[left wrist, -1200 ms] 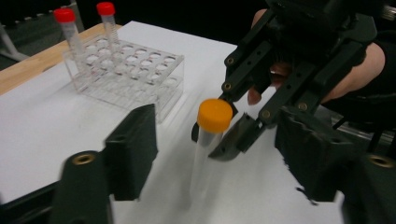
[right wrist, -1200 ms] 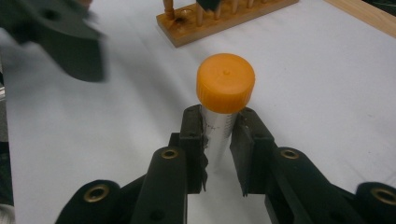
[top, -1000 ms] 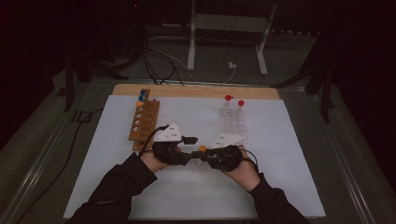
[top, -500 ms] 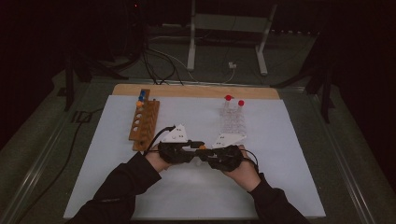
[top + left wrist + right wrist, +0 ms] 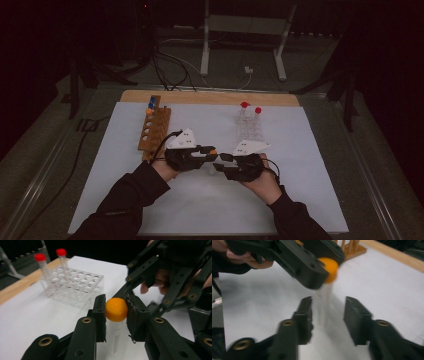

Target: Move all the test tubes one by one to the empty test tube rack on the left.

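Plastic tube, clear and ribbed, with a rounded orange cap clamped by the left gripper; right gripper fingers spread around its body.

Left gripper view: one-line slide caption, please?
Left gripper clamps a tube's orange cap; clear rack behind.

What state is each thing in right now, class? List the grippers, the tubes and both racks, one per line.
Left gripper: shut on the orange-capped tube.
Right gripper: open, jaws either side of the tube body.
Orange-capped tube: capped, upright, held by its cap.
Red-capped tubes: capped, upright in the clear rack.
Clear rack: mostly empty holes.
Wooden rack: upright on the table, tubes at its far end.
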Demonstrator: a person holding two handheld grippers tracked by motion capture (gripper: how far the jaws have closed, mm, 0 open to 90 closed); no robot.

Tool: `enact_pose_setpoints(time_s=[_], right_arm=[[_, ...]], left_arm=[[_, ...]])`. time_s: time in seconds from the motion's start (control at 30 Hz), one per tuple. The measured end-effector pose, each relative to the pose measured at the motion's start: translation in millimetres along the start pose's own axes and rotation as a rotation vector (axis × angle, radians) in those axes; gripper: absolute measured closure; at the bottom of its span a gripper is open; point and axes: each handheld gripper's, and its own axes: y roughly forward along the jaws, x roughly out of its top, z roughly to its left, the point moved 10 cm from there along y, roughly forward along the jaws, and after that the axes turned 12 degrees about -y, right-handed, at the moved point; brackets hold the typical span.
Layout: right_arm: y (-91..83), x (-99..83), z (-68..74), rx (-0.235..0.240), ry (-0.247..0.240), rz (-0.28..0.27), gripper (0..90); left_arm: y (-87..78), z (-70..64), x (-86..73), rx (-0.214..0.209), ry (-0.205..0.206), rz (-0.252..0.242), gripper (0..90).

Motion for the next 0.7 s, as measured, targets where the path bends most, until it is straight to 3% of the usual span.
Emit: enact_pose_setpoints(time_s=[0.37,0.57,0.7], right_arm=[[-13.8,10.5,-5.5,-0.020,0.030,-0.051,19.0],[-13.5,10.1,-4.5,-0.002,0.035,-0.060,5.0],[-14.3,10.0,-6.3,0.007,0.044,-0.072,2.2]], left_arm=[[-38.9,34.1,18.6,0.098,-0.034,-0.064,72.0],[-57.4,49.6,26.2,0.139,-0.053,-0.089,72.1],[-69.8,59.2,29.8,0.172,-0.050,-0.099,72.1]])
